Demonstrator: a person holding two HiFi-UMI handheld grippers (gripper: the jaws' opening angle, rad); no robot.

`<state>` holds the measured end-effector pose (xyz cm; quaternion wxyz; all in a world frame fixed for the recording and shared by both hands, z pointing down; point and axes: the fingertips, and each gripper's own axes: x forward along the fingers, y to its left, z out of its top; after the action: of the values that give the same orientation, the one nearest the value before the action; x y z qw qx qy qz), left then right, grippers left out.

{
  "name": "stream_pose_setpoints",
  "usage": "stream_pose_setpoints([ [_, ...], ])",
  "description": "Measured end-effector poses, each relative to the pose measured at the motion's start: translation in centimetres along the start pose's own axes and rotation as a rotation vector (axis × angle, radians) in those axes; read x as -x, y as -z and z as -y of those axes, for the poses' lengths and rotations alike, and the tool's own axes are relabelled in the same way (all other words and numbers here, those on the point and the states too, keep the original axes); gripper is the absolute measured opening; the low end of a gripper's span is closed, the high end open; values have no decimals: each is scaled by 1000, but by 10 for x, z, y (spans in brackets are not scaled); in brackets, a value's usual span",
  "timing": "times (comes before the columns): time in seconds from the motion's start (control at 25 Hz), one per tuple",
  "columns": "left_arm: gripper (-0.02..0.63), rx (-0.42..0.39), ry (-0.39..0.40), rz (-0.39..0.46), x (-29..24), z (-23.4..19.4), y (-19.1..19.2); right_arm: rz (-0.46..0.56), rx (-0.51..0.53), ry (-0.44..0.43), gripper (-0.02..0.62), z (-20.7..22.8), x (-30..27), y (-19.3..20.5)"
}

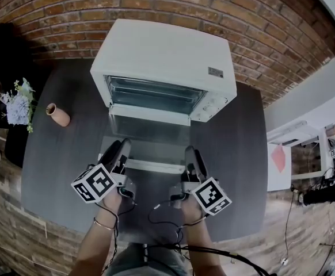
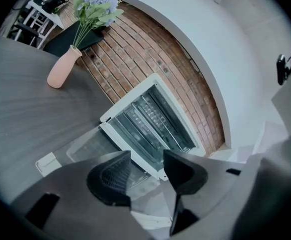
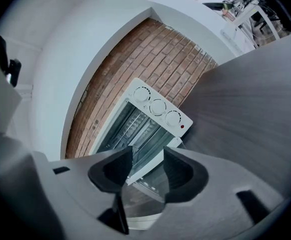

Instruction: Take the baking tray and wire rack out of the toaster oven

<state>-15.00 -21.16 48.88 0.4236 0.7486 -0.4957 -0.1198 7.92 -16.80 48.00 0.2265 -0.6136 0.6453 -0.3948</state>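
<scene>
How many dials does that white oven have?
3, in a row on the oven's control panel: far dial, middle dial, and the dial beside the red light. None look hidden.

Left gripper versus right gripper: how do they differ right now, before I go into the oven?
The left gripper is before the left end of the open door, the right gripper before its right end. The left gripper is on the vase's side of the toaster oven, the right gripper on the dials' side. Shared: both jaws stand apart, empty, aimed at the oven's opening.
</scene>
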Motion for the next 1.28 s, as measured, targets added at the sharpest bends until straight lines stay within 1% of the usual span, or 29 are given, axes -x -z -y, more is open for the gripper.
stream_pose_setpoints([
  [0.12, 196, 6, 4, -6, -12, -2, -3, -11, -7, -14, 179, 0, -13, -2],
  [0.28, 196, 71, 26, -39, -28, -2, -1, -22, -8, -31, 178, -3, -32, -2],
  [0.4, 195, 84, 27, -42, -40, -3, -6, -33, -13, -51, 178, -9, -46, -2],
  [0.52, 195, 97, 31, -38, -53, -3, -10, -29, -17, -64, 176, -12, -58, -6],
  [0.8, 195, 126, 34, -18, -76, -5, -21, -24, -60, -64, 173, -10, -82, -6],
  [1.16, 195, 159, 45, 14, -101, -9, -46, -16, -75, -75, 173, -17, -111, -14],
  [1.28, 195, 170, 53, 19, -109, -10, -51, -8, -67, -95, 172, -21, -121, -18],
])
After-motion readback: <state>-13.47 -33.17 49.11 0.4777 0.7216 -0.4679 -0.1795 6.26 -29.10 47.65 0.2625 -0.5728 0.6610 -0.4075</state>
